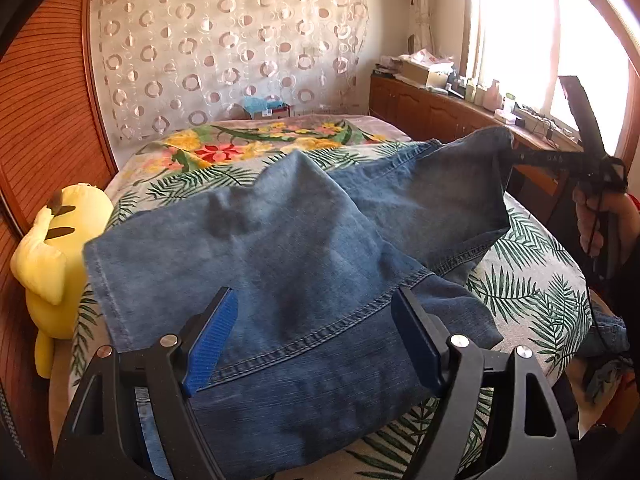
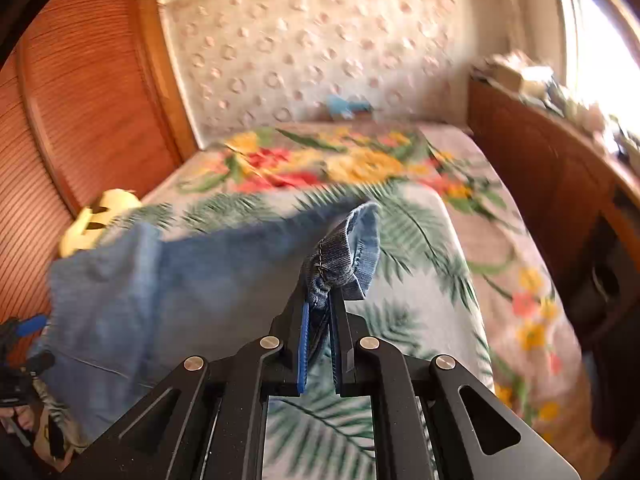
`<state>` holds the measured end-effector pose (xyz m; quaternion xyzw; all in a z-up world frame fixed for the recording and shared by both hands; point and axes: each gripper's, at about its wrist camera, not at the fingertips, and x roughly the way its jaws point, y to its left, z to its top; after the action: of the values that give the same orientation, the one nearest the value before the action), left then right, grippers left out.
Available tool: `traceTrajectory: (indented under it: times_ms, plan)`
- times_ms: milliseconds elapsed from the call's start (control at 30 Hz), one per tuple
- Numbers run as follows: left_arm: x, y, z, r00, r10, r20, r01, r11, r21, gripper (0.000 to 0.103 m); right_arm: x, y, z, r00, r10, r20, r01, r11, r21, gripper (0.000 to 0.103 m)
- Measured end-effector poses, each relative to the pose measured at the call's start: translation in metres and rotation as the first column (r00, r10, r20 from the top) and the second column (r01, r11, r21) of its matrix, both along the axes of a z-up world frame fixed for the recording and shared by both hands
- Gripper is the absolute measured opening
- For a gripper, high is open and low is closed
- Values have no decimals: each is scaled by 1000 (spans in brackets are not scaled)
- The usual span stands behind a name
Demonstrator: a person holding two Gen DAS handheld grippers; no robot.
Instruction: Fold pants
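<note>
Right tongs (image 2: 320, 312) are pinched tight on a bunched hem corner of the jeans (image 2: 192, 280), lifting it at centre frame in the right wrist view. From there the denim runs away to the left of the frame, long axis crossways over the bed (image 2: 420, 320). Left tongs (image 1: 316, 340) stand spread wide, straddling a seamed edge at the bottom of their own view, gripping nothing. That view is blurred, but the left tongs look nearer the bulk, so the fold likely travels leftward.
</note>
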<state>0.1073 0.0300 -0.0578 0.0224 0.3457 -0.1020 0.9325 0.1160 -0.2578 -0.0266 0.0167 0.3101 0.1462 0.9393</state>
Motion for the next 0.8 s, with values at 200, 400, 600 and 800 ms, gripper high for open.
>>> traceTrajectory:
  times_ms: [200, 400, 600, 800]
  plan:
    - [-13, 21, 17, 999, 33, 37, -33, 999, -10, 80, -38, 48, 54, 984, 131, 120, -128, 991, -29, 9]
    - [-26, 40, 26, 996, 65, 58, -65, 998, -9, 80, -68, 104, 85, 939, 290, 187, -287, 957, -41, 9]
    - [-34, 55, 23, 994, 94, 55, -95, 996, 4, 80, -85, 157, 82, 869, 468, 159, -475, 880, 6, 9]
    - [-36, 68, 12, 992, 122, 32, -122, 993, -1, 80, -86, 189, 55, 847, 524, 85, -524, 851, -32, 11]
